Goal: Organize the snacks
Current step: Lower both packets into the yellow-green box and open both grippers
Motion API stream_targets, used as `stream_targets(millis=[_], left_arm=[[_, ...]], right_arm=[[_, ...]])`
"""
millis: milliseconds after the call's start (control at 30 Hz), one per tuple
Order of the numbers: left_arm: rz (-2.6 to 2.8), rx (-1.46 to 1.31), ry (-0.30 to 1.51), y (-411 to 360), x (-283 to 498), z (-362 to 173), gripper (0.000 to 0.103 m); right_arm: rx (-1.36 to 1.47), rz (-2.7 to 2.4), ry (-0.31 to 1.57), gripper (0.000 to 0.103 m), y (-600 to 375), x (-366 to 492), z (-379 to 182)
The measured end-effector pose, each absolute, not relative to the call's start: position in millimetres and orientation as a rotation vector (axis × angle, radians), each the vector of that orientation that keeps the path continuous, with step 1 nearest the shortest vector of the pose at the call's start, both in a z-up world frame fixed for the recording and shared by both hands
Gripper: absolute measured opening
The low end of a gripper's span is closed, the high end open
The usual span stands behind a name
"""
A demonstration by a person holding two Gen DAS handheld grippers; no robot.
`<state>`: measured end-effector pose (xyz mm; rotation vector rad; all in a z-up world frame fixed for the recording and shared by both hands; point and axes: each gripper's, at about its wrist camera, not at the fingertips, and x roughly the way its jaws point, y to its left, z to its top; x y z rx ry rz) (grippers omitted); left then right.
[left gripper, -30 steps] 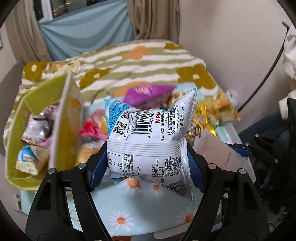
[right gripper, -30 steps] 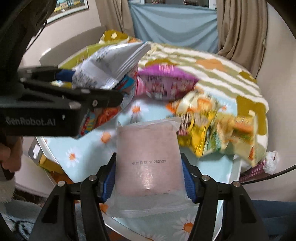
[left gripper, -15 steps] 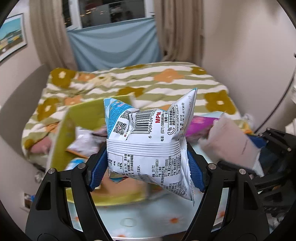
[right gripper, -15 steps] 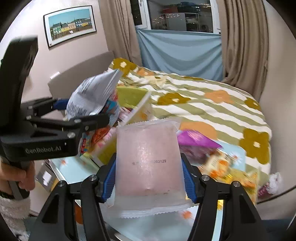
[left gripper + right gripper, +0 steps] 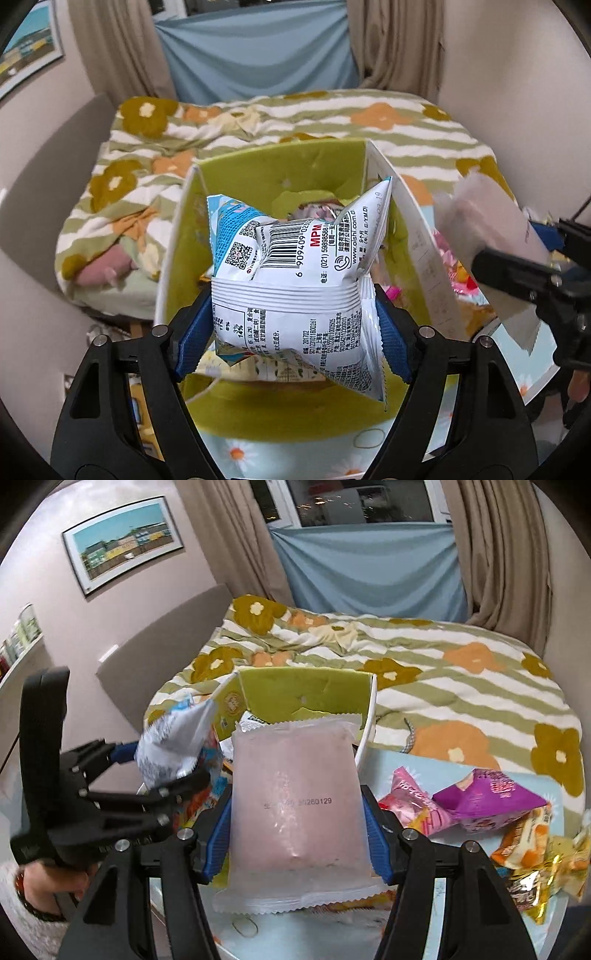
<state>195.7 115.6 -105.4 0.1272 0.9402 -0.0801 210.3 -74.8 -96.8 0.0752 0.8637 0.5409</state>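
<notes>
Two packets are held over the table (image 5: 413, 760), one in each gripper. A white snack bag (image 5: 295, 291) is clamped by the left gripper (image 5: 293, 325) above the open green box (image 5: 280, 173). A pale pink packet (image 5: 295, 797) is clamped by the right gripper (image 5: 297, 834) just before that box (image 5: 303, 694). Loose snacks (image 5: 487, 805) are seen on the table to the right.

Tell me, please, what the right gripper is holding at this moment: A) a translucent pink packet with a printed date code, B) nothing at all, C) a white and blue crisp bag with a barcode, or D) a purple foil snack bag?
A: in the right wrist view the right gripper has both blue pads pressed against the translucent pink packet; the white and blue crisp bag with a barcode is in the left gripper.
</notes>
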Motion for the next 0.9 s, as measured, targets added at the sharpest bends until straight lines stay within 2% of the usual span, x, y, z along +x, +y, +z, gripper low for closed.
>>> stream_targets(millis=[33,133,600,900], left_arm=[[-0.096,0.133,0.943,115.5,199.1,-109.8,0.084],[-0.127,0.151,0.95,111.5,205.0,-118.3,0.103],[-0.151,0.1,0.957,157.6,201.6,-120.4,0.103],[-0.11,0.058,0.996,173.9,205.8,-133.1,0.103]], right_arm=[[0.08,0.529,0.868,0.058,-72.0,213.0,-97.8],[0.098,0.481,0.882,0.058,-67.6,219.6,-101.9],[0.111,0.388,0.91,0.058,-46.1,230.7,-107.6],[0.11,0.426,1.003,0.058,-18.3,257.0,-131.7]])
